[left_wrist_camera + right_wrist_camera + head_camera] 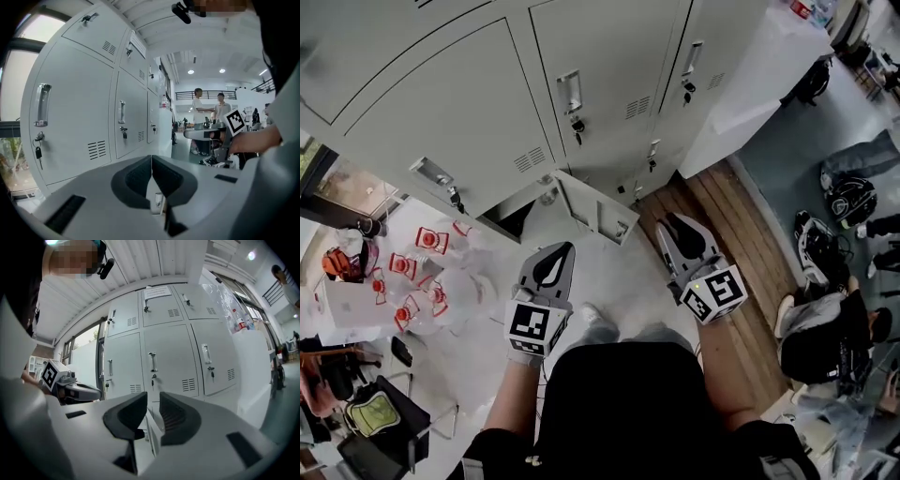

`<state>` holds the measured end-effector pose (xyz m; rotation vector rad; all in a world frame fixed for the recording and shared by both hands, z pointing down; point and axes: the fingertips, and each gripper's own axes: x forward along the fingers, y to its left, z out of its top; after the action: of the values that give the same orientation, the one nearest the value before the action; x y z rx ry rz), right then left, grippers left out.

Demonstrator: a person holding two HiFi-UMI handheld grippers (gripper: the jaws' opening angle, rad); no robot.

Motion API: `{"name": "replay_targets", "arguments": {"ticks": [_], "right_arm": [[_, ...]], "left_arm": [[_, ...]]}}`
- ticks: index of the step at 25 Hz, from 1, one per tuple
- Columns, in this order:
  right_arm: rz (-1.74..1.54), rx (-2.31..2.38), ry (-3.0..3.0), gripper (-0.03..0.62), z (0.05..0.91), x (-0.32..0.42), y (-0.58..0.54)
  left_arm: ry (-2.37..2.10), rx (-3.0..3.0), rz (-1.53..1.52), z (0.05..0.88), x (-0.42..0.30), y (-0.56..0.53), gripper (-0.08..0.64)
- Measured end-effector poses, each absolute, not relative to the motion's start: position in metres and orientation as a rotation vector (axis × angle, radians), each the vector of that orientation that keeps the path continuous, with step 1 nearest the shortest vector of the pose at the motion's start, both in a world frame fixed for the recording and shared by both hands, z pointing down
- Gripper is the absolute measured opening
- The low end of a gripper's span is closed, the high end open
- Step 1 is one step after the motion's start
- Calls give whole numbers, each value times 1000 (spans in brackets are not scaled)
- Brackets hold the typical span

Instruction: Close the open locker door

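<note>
Closest in, the left tongs (563, 247) are held low in front of the person's body. Their own view shows the two dark pads pressed flat together with nothing between them (151, 160). Just to their right, the right tongs (674, 223) stand a little higher. Their pads are parted by a narrow slit and grip nothing (153, 397). Both point at the foot of the lockers (478, 103).

Just beyond the two tips, and between them, is the open locker door (595, 208). It belongs to the bottom row and is swung out toward the person, hinged at its left, with its free edge nearer the right tongs. Neither pair of tongs touches it. The dark compartment (514, 218) it uncovers gapes to its left.

Above it, the other grey doors are all shut, each with a handle and a key hanging in its lock.

To the left, bottles with red labels (417, 272) lie heaped on the floor. To the right, a strip of wooden floor (741, 234) runs along the end of the lockers. Farther right a seated person (830, 337) is among bags.
</note>
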<state>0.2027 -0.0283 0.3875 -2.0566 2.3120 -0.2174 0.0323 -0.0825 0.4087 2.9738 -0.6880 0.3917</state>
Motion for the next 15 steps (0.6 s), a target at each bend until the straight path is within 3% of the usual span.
{"name": "replay_targets", "arguments": {"ticks": [7, 15], "right_arm": [[-338, -2123, 2294, 81, 422, 213, -51], [-549, -1980, 2532, 132, 482, 222, -73]], "left_arm": [[-591, 2954, 443, 429, 32, -103, 23], [-632, 2891, 521, 447, 47, -108, 23]]}}
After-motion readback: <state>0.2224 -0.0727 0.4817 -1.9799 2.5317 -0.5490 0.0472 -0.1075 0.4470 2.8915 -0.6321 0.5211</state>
